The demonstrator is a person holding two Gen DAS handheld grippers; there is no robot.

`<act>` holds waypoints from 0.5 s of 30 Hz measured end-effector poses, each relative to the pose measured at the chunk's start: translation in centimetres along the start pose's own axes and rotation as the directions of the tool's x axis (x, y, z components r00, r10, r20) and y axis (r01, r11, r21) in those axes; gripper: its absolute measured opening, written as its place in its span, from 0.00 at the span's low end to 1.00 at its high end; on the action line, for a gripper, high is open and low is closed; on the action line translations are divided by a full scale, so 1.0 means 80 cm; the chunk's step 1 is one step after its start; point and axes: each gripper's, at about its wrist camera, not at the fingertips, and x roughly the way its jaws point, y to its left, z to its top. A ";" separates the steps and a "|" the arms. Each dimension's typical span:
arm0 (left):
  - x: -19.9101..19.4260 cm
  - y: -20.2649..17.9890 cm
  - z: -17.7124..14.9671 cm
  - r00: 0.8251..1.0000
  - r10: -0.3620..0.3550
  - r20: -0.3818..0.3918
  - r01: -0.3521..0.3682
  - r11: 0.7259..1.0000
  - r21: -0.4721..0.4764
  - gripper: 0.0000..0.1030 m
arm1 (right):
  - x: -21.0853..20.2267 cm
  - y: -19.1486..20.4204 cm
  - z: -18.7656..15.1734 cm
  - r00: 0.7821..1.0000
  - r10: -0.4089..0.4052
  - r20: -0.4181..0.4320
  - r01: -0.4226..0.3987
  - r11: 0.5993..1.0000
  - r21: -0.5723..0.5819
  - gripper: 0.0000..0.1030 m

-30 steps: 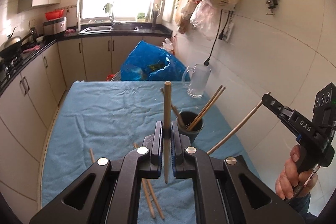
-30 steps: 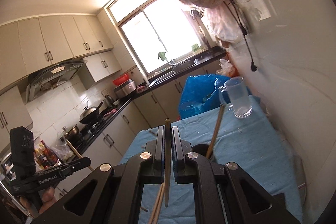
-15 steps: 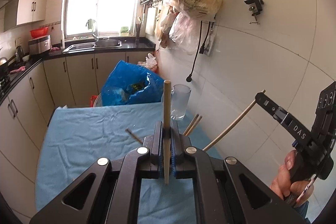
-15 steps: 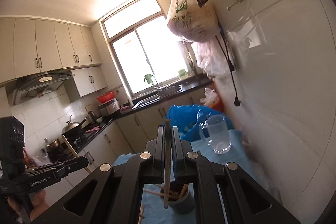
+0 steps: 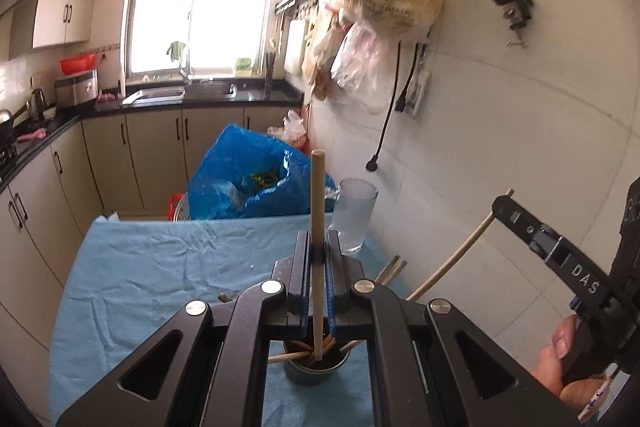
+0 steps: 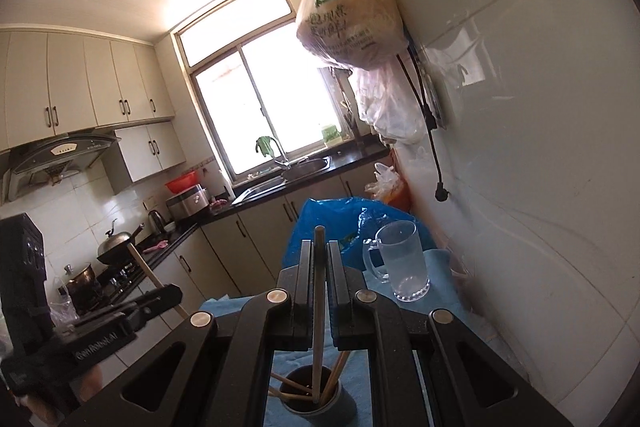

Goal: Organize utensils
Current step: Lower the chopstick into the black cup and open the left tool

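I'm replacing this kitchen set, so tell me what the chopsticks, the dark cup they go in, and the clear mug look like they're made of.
The chopstick in the left gripper looks like bare wood or bamboo: matte, pale tan. The dark cup has a dull grey-black surface, perhaps plastic or ceramic; the look leaves that open. The clear mug is see-through with a handle, glass or clear plastic.

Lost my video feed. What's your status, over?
Both jaws shut, one chopstick each. Dark cup below, several chopsticks already inside. Nothing blocking.
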 end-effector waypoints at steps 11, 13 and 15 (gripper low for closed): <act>0.063 0.016 -0.034 0.993 0.011 -0.115 -0.014 1.000 -0.022 0.06 | 0.055 -0.008 -0.038 0.993 -0.010 -0.115 0.009 1.000 -0.011 0.06; 0.068 0.020 -0.038 0.992 0.008 -0.128 -0.012 0.999 -0.030 0.06 | 0.061 -0.011 -0.044 0.990 -0.004 -0.139 0.003 1.000 -0.007 0.06; 0.068 0.021 -0.040 0.992 0.006 -0.127 -0.010 0.999 -0.030 0.06 | 0.065 -0.014 -0.051 0.987 0.002 -0.161 -0.002 1.000 -0.001 0.07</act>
